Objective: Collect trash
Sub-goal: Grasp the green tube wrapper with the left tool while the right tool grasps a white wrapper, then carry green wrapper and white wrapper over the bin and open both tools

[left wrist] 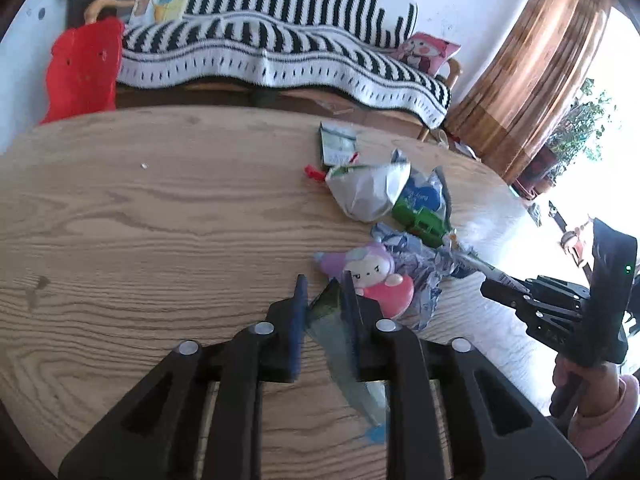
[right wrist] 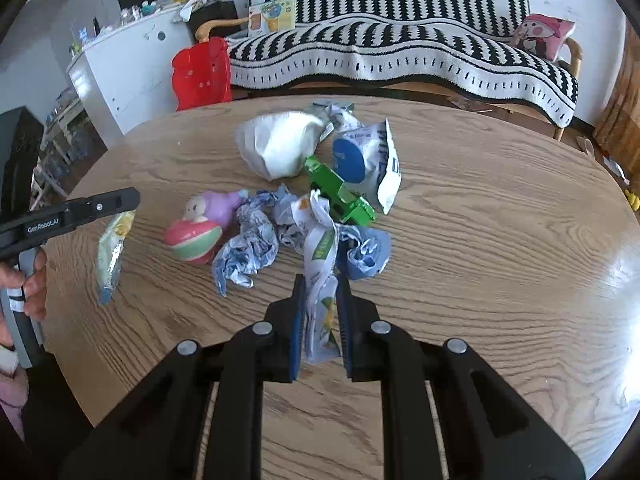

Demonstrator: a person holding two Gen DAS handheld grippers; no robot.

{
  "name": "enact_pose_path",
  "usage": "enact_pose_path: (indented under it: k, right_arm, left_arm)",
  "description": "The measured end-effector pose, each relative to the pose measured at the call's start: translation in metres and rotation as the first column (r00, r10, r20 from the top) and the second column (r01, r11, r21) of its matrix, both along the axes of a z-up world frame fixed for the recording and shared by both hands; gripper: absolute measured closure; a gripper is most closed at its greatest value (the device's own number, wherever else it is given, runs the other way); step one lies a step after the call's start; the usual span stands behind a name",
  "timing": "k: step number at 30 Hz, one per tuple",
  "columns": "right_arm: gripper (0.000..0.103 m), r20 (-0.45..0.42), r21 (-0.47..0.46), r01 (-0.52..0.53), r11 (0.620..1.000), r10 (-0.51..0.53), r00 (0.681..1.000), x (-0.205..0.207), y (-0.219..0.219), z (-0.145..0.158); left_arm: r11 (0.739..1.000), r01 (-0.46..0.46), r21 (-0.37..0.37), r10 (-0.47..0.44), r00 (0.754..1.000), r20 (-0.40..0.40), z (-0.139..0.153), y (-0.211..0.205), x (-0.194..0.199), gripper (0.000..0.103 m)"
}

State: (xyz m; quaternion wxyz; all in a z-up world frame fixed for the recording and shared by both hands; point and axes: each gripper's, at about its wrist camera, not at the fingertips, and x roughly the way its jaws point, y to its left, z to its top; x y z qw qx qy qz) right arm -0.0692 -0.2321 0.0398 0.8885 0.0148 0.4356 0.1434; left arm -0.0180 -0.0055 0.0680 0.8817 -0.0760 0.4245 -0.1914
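The left tool (left wrist: 324,292) is clamped on a clear wrapper (left wrist: 340,344) that hangs down between its pads, clear of the surface (left wrist: 160,208); the right wrist view shows the same wrapper (right wrist: 112,252) dangling under that tool. The right tool (right wrist: 320,292) is clamped on a white sachet (right wrist: 320,280) with green and yellow print, its top end sticking up past the pads. Each piece is pinched near one end, probably so the thin film cannot slip as it is carried.

Just beyond the tools lies the rest of the litter, bunched in the middle of the surface: crumpled blue-and-white paper (right wrist: 248,248), a white bag (right wrist: 280,148) with its mouth towards the sofa, and a blue-and-white pouch (right wrist: 372,160). What is inside the bag and the pouch cannot be made out; both look squashed and may be empty. A pink doll (right wrist: 200,228) and a green toy truck (right wrist: 340,196) sit among the scraps and are likely not trash.

No bin shows in either view, so where the two held pieces should go cannot be told. A red bag (right wrist: 202,74) hangs on the sofa's (right wrist: 400,52) arm beyond the far edge.
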Motion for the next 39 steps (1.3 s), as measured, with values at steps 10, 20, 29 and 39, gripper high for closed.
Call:
enact_pose_path:
  k: [10,20,29,39]
  right_arm:
    - [0.087,-0.001,-0.021,0.003,1.0,-0.003,1.0,-0.004,0.002,0.001]
    - [0.052,-0.071,-0.027,-0.01,1.0,0.008,0.997,0.0,0.007,-0.017]
    - [0.089,-0.121,-0.102,-0.05,0.994,0.037,0.992,0.008,0.021,-0.031]
    - [0.089,0.015,-0.053,0.022,0.998,-0.022,1.0,-0.021,0.0,0.015]
  left_arm:
    - [1.0,-0.015,0.023,0.014,1.0,0.024,0.006,0.0,0.002,0.088]
    - [1.0,-0.013,0.026,0.013,1.0,0.007,-0.001,0.001,0.004,0.088]
    - [0.999,-0.021,0.044,0.022,1.0,-0.004,-0.005,0.004,0.006,0.088]
    - [0.999,0.049,-0.015,-0.048,0.996,0.071,0.03,-0.032,-0.016,0.088]
